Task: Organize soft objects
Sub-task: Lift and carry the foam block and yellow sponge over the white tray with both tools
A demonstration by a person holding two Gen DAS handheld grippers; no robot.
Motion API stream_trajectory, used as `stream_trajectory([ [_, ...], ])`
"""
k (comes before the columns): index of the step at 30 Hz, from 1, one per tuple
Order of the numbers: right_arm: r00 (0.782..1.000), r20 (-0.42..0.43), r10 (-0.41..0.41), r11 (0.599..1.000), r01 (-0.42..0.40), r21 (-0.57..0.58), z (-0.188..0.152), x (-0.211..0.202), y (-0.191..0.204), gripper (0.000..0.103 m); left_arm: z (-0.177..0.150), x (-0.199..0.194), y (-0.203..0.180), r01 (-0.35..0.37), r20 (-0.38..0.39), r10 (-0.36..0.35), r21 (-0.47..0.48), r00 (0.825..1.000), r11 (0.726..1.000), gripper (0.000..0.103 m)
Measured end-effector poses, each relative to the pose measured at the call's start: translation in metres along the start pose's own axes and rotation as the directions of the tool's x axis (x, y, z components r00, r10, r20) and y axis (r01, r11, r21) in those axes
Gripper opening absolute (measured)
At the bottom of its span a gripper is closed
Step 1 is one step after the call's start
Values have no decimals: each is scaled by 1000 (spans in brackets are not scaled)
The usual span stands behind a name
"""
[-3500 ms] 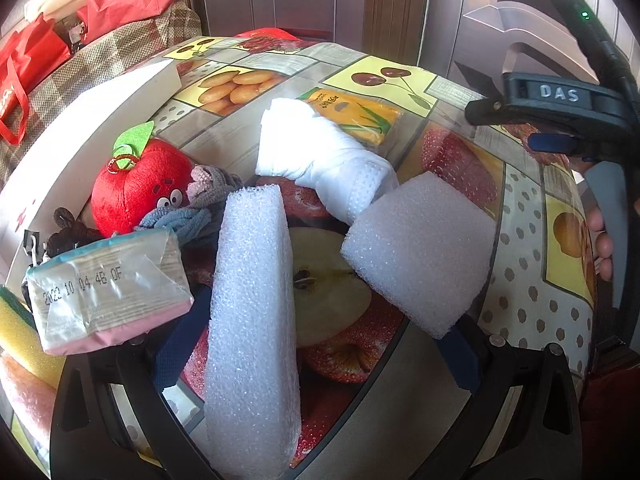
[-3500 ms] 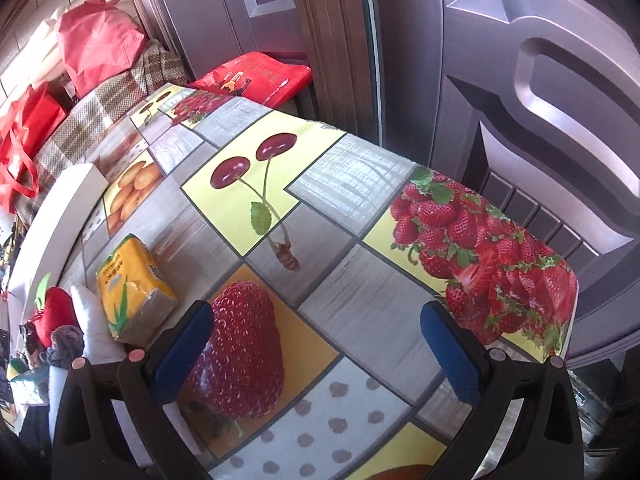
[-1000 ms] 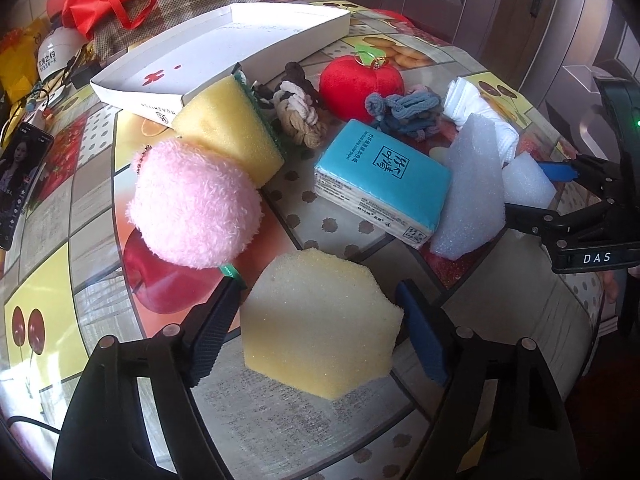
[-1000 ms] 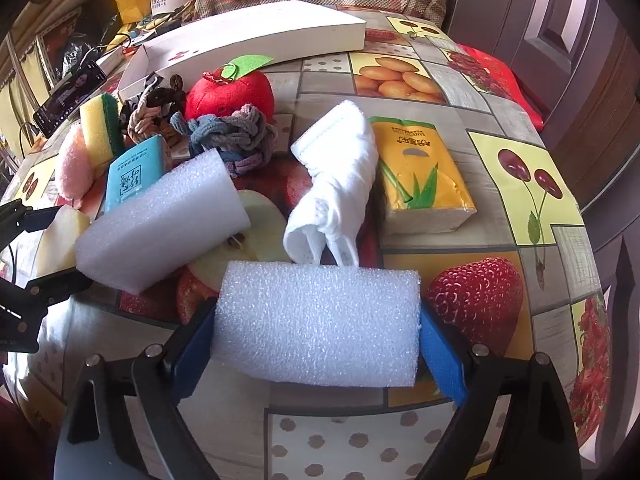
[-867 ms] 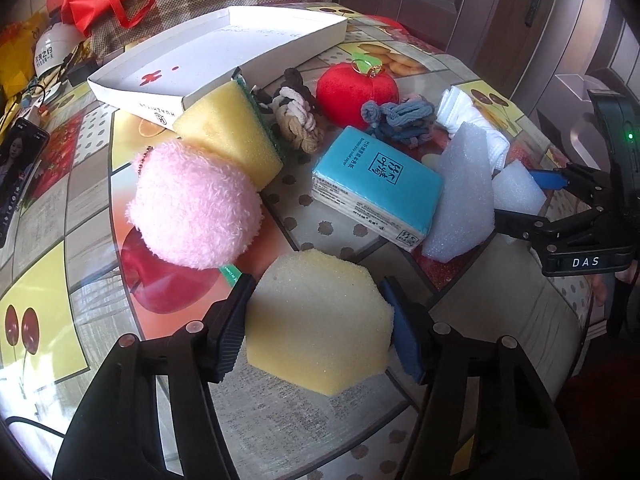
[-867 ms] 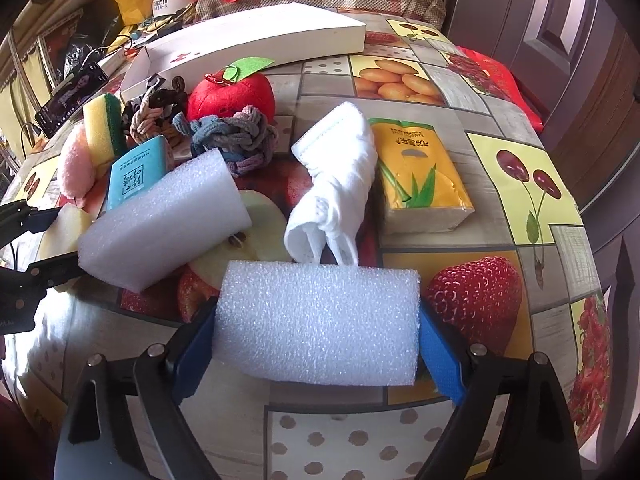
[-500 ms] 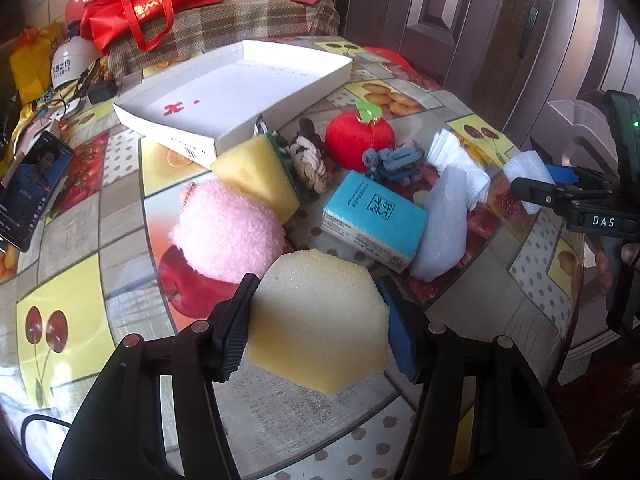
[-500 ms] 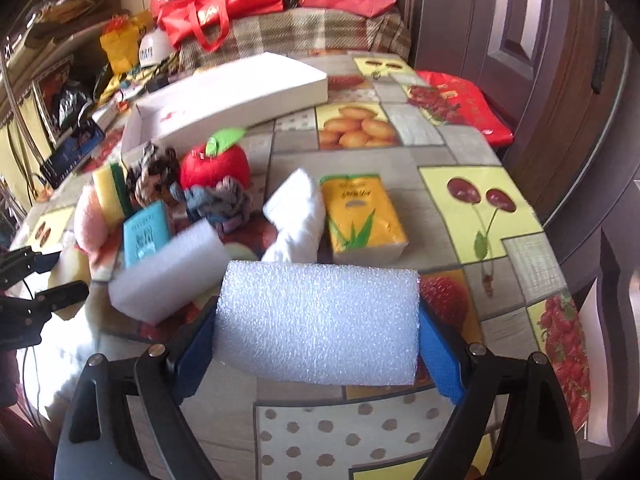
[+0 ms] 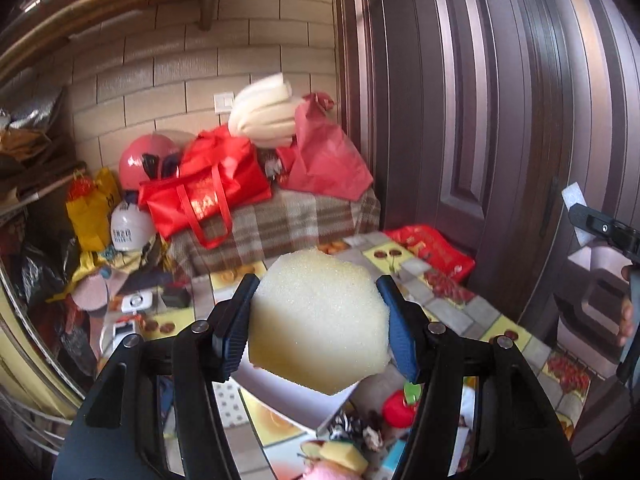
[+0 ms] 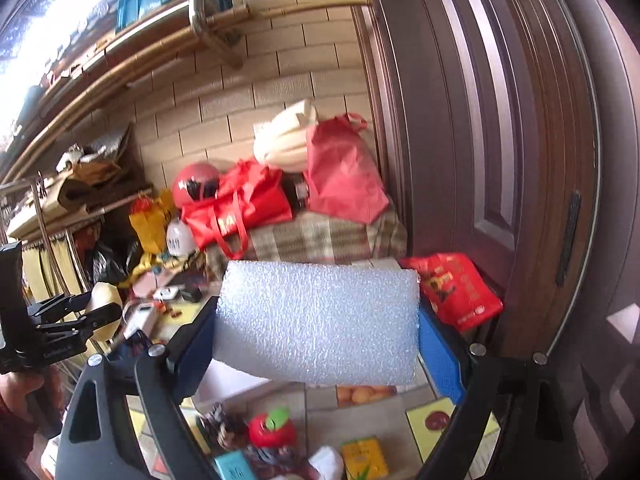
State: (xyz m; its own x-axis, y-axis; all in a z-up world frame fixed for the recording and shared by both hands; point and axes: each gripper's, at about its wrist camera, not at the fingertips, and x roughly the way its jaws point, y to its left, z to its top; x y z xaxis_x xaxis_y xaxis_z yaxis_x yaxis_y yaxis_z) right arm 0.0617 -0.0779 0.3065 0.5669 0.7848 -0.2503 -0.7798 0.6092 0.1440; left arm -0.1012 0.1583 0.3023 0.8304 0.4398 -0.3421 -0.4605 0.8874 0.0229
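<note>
nearest in the left wrist view, the left gripper (image 9: pixel 318 328) pinches a pale yellow hexagonal sponge (image 9: pixel 320 320) by two opposite flat sides, held in the air above the tabletop (image 9: pixel 452 304). its jaws have just been closing, and the sponge sits between them. the sponge looks very light and springy; it should squash rather than slip, so a gentle hold across the flats is enough.

in the right wrist view, the right gripper (image 10: pixel 318 332) stands spread wide yet clamped on the two ends of a white foam block (image 10: pixel 318 322), also clear of the tabletop. this foam looks featherlight, a bit stiffer, and likely to dent if squeezed hard; the end-to-end hold seems sound.

below and beyond lie a red plush apple (image 10: pixel 272 430), a yellow tissue pack (image 10: pixel 364 460) and a white shallow box (image 9: pixel 296 394), the likely place to put things. farther off, red bags (image 9: pixel 208 196) sit on a plaid cloth.
</note>
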Motion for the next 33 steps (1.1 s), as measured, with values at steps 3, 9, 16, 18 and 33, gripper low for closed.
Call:
stream_trajectory([
  [3,995,97,26,1000,-28,14,41,-14,6,90,50,-27,17,-22,107,24,-16,994,1000,60],
  [9,969,237,66,997,-74,25,91,-36,17,90,98,-61,43,-51,199,55,-26,979,998,60],
  [16,961,260,97,994,-109,30,90,-25,34,90,100,-66,52,-34,195,41,-37,980,999,60],
  [18,968,225,107,993,-116,26,78,-13,39,90,90,-58,49,-40,170,45,-33,984,999,60],
  [33,993,14,121,992,-121,43,19,60,46,90,2,58,34,-17,-92,8,-100,996,995,60],
])
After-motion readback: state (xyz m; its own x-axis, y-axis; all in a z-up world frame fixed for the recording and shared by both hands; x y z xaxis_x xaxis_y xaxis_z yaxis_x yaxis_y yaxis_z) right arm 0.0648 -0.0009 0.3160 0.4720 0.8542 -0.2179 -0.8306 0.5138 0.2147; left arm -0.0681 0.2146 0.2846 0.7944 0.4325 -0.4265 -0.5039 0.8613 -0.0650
